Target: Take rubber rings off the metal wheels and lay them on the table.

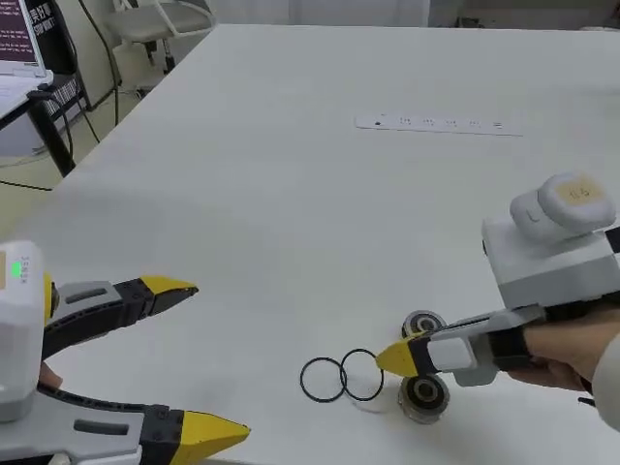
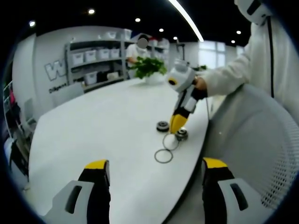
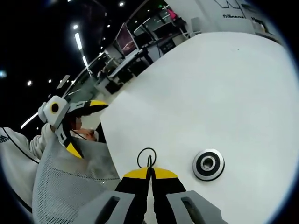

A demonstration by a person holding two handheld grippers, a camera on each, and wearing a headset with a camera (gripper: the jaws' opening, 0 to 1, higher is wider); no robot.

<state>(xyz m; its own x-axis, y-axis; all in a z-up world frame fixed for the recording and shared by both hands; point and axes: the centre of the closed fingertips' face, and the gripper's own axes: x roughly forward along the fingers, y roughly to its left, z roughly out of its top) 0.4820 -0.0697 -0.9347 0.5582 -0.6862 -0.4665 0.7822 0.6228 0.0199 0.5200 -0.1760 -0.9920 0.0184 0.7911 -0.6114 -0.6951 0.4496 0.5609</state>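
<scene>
Nearest me, my left gripper hung above the table, jaws spread wide and empty. Beyond it a free rubber ring lay flat, its edge overlapping the pinched rubber ring, which rested on the table with one side caught between the pressed-together jaws of my right gripper. Just beside that tip stood the near metal wheel and the far metal wheel. I judged the task nearly finished, with only the release left, though I could not tell whether either wheel carried another ring. Farthest lay a power strip
</scene>
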